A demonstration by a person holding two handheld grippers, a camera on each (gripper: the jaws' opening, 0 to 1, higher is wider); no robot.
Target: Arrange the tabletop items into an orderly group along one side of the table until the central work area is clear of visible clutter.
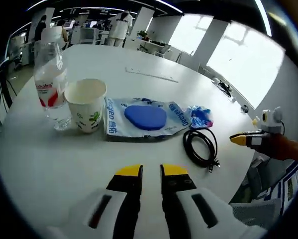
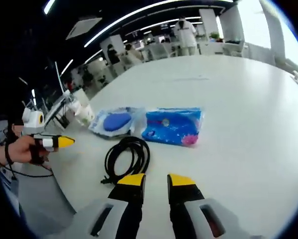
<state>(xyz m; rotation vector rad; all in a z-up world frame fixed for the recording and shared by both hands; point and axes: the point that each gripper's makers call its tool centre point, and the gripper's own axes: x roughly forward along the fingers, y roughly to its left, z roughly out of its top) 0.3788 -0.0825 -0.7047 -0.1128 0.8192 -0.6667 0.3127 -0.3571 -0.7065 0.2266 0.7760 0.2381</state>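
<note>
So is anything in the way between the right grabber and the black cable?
No, nothing visible. The black cable lies coiled on the bare white table just ahead of the right gripper, whose jaws stand slightly apart and hold nothing.

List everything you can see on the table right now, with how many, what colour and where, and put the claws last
water bottle: 1, clear with red label, far left of the row
paper cup: 1, white with green print, beside the bottle
wipes pack with blue oval: 1, white and blue, right of the cup
blue packet: 1, blue, next to the wipes pack
cable: 1, black, coiled, nearest the claws
table: 1, white
left claw: 1, yellow-tipped, slightly apart, holding nothing
right claw: 1, yellow-tipped, slightly apart, holding nothing
</note>
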